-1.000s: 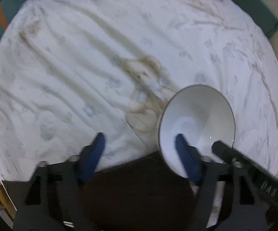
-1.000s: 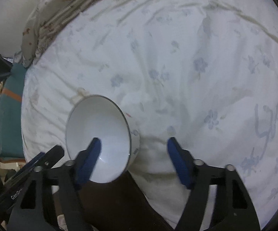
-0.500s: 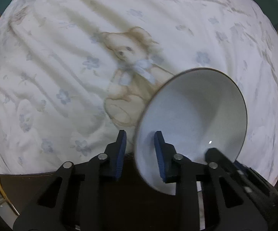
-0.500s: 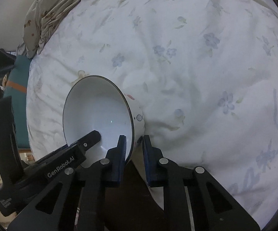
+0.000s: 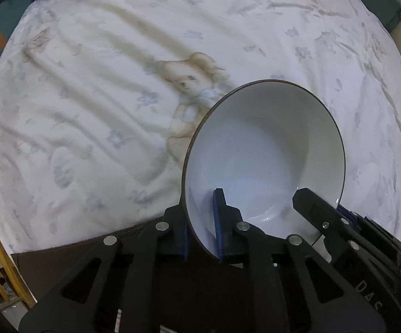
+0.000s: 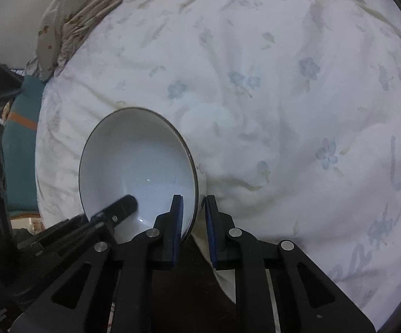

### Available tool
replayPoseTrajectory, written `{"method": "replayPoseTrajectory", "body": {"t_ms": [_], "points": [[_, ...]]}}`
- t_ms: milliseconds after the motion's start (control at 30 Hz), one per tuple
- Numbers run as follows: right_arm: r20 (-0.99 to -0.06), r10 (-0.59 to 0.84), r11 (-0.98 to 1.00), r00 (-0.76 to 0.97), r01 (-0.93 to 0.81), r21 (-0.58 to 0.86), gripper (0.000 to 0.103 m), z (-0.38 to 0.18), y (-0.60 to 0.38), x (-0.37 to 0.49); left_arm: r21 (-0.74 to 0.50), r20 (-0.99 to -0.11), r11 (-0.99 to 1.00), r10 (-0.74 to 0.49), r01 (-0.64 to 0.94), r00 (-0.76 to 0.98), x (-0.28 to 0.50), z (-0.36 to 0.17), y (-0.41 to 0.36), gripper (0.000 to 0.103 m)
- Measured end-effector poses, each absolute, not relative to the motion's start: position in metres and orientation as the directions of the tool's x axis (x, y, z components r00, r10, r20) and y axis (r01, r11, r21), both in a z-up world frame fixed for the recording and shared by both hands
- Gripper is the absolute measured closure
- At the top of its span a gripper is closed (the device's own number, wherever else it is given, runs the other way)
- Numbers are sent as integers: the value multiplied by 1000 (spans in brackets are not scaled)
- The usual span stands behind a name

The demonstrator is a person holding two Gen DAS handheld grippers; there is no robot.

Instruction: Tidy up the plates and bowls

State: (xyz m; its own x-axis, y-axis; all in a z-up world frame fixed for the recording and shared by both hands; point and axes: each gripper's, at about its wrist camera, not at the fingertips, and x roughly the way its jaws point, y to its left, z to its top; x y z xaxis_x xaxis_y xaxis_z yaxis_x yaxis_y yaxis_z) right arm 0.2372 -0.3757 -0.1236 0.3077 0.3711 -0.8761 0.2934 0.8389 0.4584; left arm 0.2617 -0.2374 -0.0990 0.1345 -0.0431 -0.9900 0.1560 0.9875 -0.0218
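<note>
Bowl point(image 5: 264, 152) pinched at its rim by both the left gripper point(image 5: 202, 227) and the right gripper point(image 6: 193, 227), jaws nearly closed, left just finished closing. Bear print point(image 5: 192, 83) shows only in left view; bunched pillow point(image 6: 70, 19) only in right.

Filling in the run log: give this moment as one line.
left tool: shut on white bowl rim | right tool: shut on opposite rim | bowl: tilted over floral bedsheet

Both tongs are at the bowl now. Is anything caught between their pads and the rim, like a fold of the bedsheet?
Nothing visible. The left tongs and the right tongs each pinch the white bowl directly at its rim, at opposite edges. The teddy-bear bedsheet lies beneath, clear of the pads.
</note>
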Motion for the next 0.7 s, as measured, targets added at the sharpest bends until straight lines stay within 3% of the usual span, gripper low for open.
{"method": "replayPoseTrajectory", "body": {"t_ms": [700], "points": [[-821, 373, 907, 433, 18, 421, 90, -30, -296, 176, -67, -964, 989, -98, 133, 247, 171, -6, -141, 90]]}}
